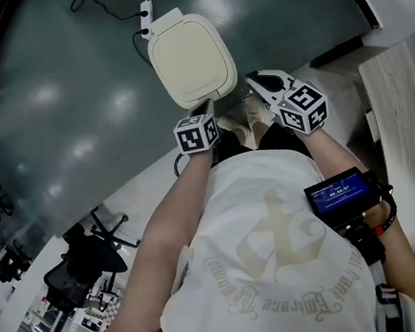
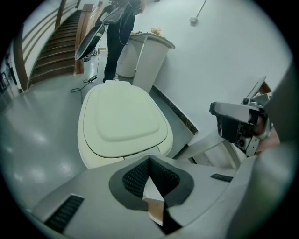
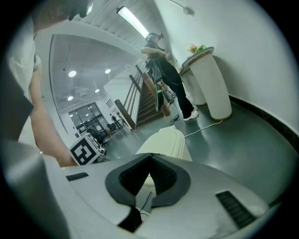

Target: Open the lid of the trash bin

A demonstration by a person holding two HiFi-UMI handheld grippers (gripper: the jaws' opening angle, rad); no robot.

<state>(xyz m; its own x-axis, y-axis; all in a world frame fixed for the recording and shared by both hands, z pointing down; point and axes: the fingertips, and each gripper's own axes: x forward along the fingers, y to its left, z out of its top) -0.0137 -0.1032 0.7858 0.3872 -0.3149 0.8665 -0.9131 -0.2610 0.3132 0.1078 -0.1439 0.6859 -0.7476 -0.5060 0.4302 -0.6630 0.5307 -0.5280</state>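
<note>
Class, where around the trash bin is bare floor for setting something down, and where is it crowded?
Bare floor left of the trash bin, up to the office chair. Crowded: cable behind it; left hand-held gripper, right hand-held gripper at its near edge.

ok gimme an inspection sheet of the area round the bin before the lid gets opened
surface: glossy grey-green floor, light glare on it.
job's things: cream trash bin stands on the floor; its lid is closed flat.
clutter: nothing seen around the bin.
grippers: left gripper jaws together, empty, at the lid's near edge, contact cannot be told; right gripper jaws together, empty, off to the bin's side.
cables: white cord with plug block behind the bin; dark cable beside it.
surroundings: white wall, staircase, a person standing by a white stand, office chair.
</note>
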